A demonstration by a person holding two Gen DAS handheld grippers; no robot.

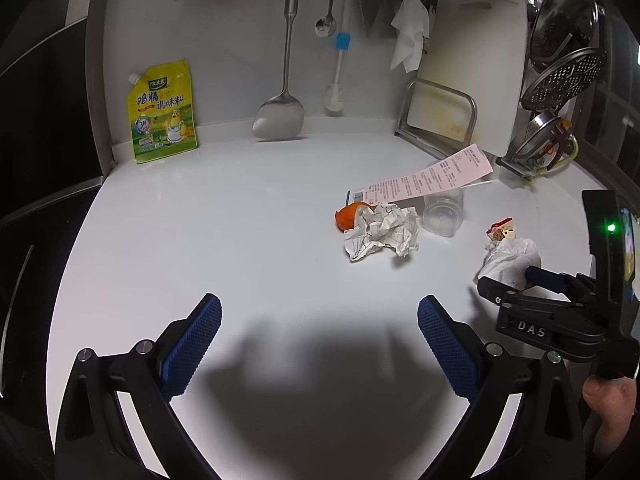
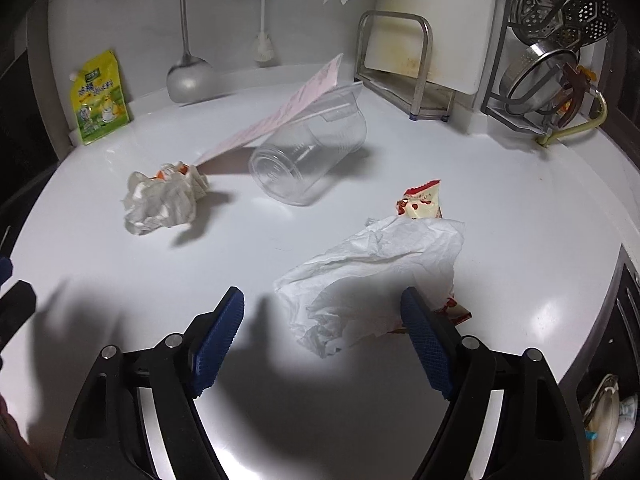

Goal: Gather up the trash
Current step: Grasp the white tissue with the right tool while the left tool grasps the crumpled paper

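Observation:
On the white counter [image 2: 520, 208] a crumpled white tissue [image 2: 380, 256] [image 1: 514, 256] lies over a red and white snack wrapper [image 2: 422, 200] [image 1: 502, 232]. My right gripper [image 2: 322, 300] [image 1: 512, 278] is open, with the tissue's near end between its blue pads and the right pad against the tissue's edge. Further left sit a paper ball [image 2: 164, 200] [image 1: 384, 232] with orange peel [image 1: 350, 216], and a clear plastic cup [image 2: 308, 156] [image 1: 442, 212] on its side under a pink receipt [image 2: 288, 108] [image 1: 432, 178]. My left gripper [image 1: 320, 308] is open over bare counter, holding nothing.
A yellow seasoning pouch [image 1: 162, 114], a hanging steel spatula [image 1: 280, 116] and a dish brush [image 1: 336, 76] line the back wall. A cutting board rack [image 1: 440, 112] and a rack of strainers [image 2: 552, 64] stand at the back right. A person's hand [image 1: 608, 400] holds the right gripper.

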